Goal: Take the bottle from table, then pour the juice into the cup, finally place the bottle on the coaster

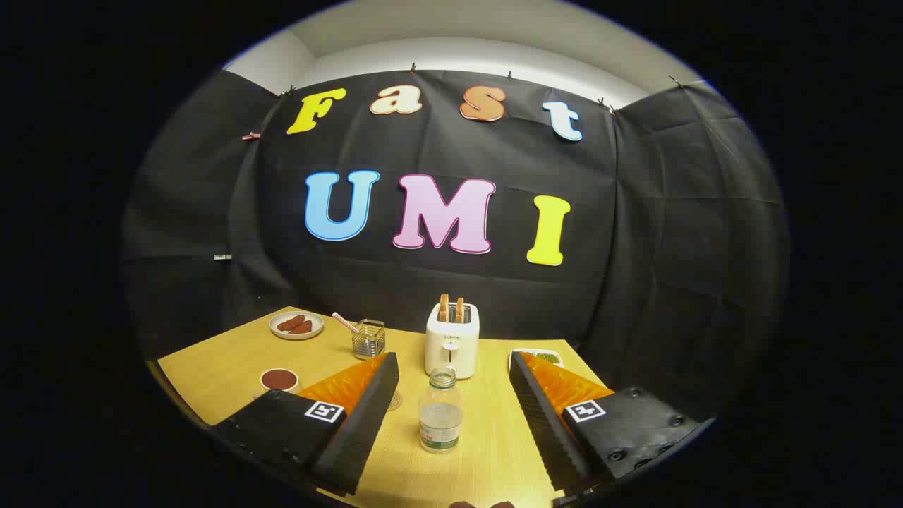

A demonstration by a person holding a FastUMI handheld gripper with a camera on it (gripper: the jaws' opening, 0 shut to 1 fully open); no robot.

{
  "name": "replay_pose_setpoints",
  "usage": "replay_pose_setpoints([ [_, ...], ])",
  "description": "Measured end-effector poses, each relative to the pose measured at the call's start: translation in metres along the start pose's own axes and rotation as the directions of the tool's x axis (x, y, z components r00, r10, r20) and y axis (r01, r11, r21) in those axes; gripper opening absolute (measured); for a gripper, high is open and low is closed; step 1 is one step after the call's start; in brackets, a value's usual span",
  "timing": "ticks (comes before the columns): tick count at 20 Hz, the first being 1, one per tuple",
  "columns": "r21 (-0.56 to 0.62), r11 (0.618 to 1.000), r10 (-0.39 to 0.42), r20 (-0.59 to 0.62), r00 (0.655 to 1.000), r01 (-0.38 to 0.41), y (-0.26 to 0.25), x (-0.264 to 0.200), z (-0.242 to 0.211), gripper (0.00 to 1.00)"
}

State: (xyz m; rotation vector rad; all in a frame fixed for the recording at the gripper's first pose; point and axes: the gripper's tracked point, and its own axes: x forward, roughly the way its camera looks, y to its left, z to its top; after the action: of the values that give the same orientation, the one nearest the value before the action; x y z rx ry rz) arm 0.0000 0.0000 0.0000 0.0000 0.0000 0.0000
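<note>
Through the camera on your gripper (451, 395) you are looking along the two fingers (367, 416) toward the far edge of the counter (211, 374), and your jaws stand wide apart with nothing held in them. The bottle (440, 410) stands upright on the counter in the gap between the fingers, touching neither one; it sits a little nearer the left finger than the right. It is clear, has no cap on, and carries a pale label around its lower part with a low level of liquid inside. Straight beyond the bottle, toward the far edge, you see a white toaster (452, 340) with two slices of bread (451, 309) poking up from its slots. To the left of the toaster stands a small wire basket (369, 339) with a striped straw (345, 322) leaning out of it. Farther left, near the far left corner, a plate (296, 325) holds a few brown sausage-like pieces. Closer to you along the left side sits a cup (279, 379) with a dark reddish inside, just beyond the left finger's body. A round coaster (394, 401) shows only in part on the counter, just beside the inner edge of the left finger and to the left of the bottle. Beyond the right finger, near the far right edge, you can make out a white dish (540, 355) with something green in it, partly hidden by that finger.
</note>
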Motion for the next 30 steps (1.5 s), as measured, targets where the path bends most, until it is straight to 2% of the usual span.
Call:
replay_pose_setpoints([
  [7,0.015,0.999,0.048,-0.021,0.999,-0.048,0.007,0.012,-0.012,0.98],
  [30,0.035,0.998,0.049,-0.053,0.997,-0.048,0.012,0.04,-0.037,0.98],
])
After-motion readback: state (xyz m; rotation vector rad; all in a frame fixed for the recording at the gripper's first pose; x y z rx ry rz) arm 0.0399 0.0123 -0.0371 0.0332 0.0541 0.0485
